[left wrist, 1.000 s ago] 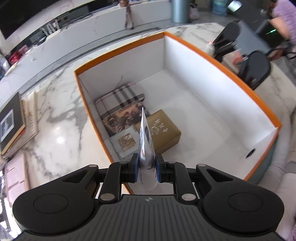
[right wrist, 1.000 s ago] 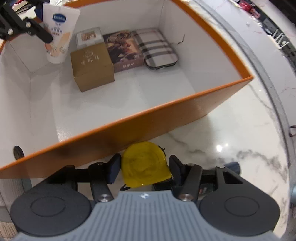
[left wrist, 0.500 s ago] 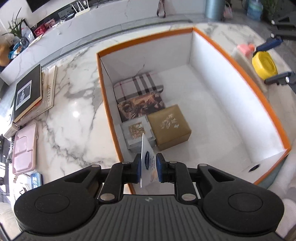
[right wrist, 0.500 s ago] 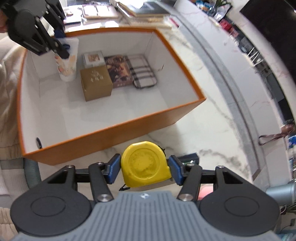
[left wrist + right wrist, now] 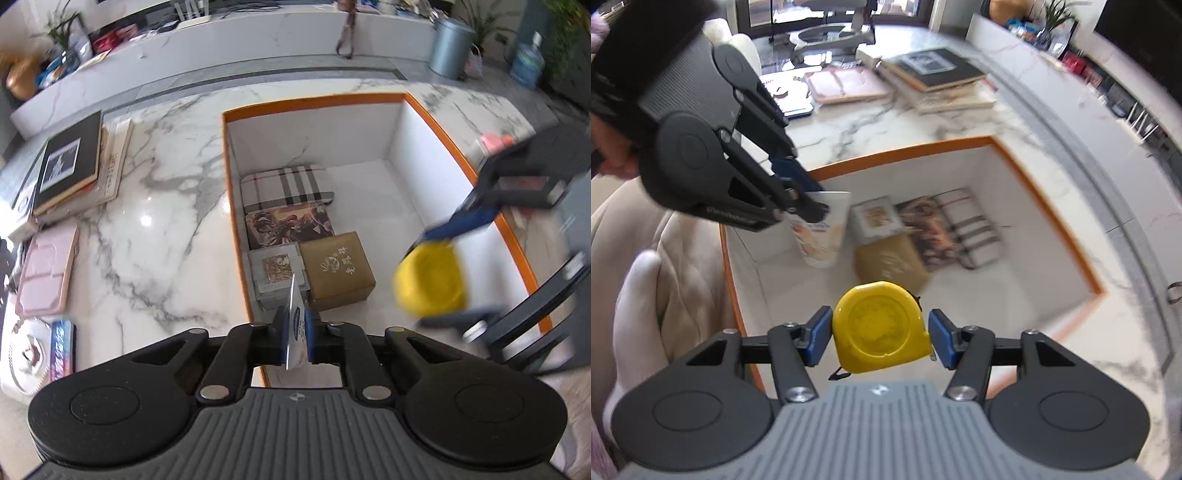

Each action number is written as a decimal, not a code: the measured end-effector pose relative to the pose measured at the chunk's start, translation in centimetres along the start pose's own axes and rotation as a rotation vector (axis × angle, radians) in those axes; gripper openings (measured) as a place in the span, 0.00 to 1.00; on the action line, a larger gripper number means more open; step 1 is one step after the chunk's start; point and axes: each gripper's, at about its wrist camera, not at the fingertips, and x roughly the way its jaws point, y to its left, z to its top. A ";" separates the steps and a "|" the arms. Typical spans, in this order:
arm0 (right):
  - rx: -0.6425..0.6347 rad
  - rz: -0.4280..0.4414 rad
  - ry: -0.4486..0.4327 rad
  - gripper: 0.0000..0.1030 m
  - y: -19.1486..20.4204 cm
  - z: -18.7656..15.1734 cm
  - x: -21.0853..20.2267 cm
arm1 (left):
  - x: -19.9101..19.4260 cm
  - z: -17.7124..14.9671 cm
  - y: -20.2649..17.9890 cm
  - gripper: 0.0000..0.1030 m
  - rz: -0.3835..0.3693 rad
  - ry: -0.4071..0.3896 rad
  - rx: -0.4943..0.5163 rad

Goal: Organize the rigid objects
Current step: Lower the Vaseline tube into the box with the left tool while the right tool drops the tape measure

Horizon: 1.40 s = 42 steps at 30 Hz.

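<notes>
Two grippers converge: right gripper (image 5: 881,334), clamping yellow tape measure (image 5: 882,326), has crossed over orange box (image 5: 1052,206); left gripper (image 5: 295,328) pinches tube (image 5: 823,236).

A yellow tape measure (image 5: 881,326) hangs above the open orange box (image 5: 421,107). A white tube (image 5: 822,230), cap down, hangs upright inside it beside a tan box (image 5: 338,269), a small tin (image 5: 277,275), a picture box (image 5: 290,225) and a plaid case (image 5: 284,184).

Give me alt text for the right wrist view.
The right hand-held gripper holds a yellow tape measure above an orange-rimmed white box. The left hand-held gripper holds a white tube over the box's near corner.
</notes>
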 end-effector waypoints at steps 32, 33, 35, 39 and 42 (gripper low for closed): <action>0.112 0.121 0.178 0.59 1.6 2.3 8.0 | -3.3 -0.8 2.7 0.42 -0.095 -0.154 -0.064; 0.146 0.115 0.195 0.61 1.4 2.1 7.9 | -3.4 -0.8 2.8 0.45 -0.083 -0.151 -0.070; 0.238 0.113 0.249 0.63 0.8 1.5 8.3 | -3.3 -0.8 3.2 0.46 -0.070 -0.131 -0.084; 0.382 0.169 0.275 0.61 0.1 0.7 9.1 | -2.7 -1.0 4.1 0.46 -0.088 -0.084 -0.129; 0.408 0.179 0.281 0.52 0.7 0.5 9.8 | -2.1 -1.3 4.3 0.45 -0.103 -0.059 -0.140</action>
